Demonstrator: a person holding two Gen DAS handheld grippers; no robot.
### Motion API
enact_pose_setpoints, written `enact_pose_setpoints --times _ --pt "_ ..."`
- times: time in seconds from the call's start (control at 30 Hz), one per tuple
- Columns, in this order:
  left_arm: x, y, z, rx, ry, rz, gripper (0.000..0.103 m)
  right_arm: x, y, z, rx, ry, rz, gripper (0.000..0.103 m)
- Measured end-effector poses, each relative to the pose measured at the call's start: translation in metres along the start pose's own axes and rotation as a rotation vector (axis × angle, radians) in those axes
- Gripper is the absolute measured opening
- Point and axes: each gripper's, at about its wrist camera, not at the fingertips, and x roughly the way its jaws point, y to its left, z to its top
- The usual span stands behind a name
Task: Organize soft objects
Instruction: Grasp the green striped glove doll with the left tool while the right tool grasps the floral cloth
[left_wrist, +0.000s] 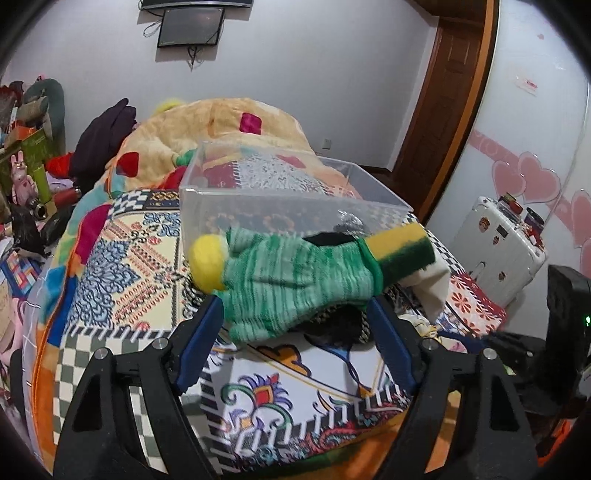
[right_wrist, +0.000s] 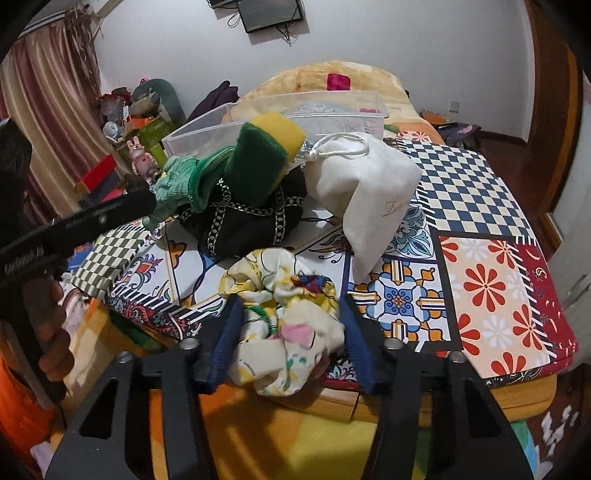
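Note:
A green knitted glove (left_wrist: 295, 284) lies across the tips of my left gripper (left_wrist: 295, 314), whose blue pads stand on either side of it; it also shows in the right wrist view (right_wrist: 173, 188). A yellow-green sponge (left_wrist: 402, 247) (right_wrist: 266, 155) rests on a black patterned pouch (right_wrist: 251, 221). A white drawstring bag (right_wrist: 365, 188) leans beside it. My right gripper (right_wrist: 288, 332) has a floral cloth (right_wrist: 284, 325) bunched between its pads. A clear plastic box (left_wrist: 280, 199) (right_wrist: 280, 114) stands behind the pile on the bed.
A patchwork quilt (right_wrist: 480, 273) covers the bed. An orange blanket (left_wrist: 221, 122) is heaped behind the box. Clutter and boxes (left_wrist: 26, 155) stand at the left. A white suitcase (left_wrist: 502, 251) is at the right by the wall.

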Motion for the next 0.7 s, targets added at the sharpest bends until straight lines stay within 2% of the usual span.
enact_pose_setpoints --times 0.03,0.13,0.27,0.43,0.5,0.7 --pt "0.001 0.001 0.002 0.001 -0.004 0.005 0.080 -0.001 0.001 -0.001 -0.003 -0.001 -0.004 0.027" --pt "0.009 0.006 0.008 -0.011 -0.009 0.018 0.080 0.000 0.000 -0.002 -0.002 -0.011 -0.008 0.018" --pt "0.025 0.016 0.012 -0.051 0.012 0.023 0.078 -0.006 0.006 0.007 -0.015 -0.060 -0.048 0.017" --pt "0.044 0.019 0.006 -0.051 0.061 0.018 0.057 -0.019 0.002 0.014 -0.018 -0.124 -0.065 0.017" --pt "0.046 0.019 0.002 -0.040 0.065 0.019 0.046 -0.025 0.004 0.017 -0.023 -0.148 -0.076 0.017" --pt "0.031 0.017 -0.001 -0.025 0.022 0.019 0.031 -0.038 0.003 0.024 -0.029 -0.201 -0.099 0.017"
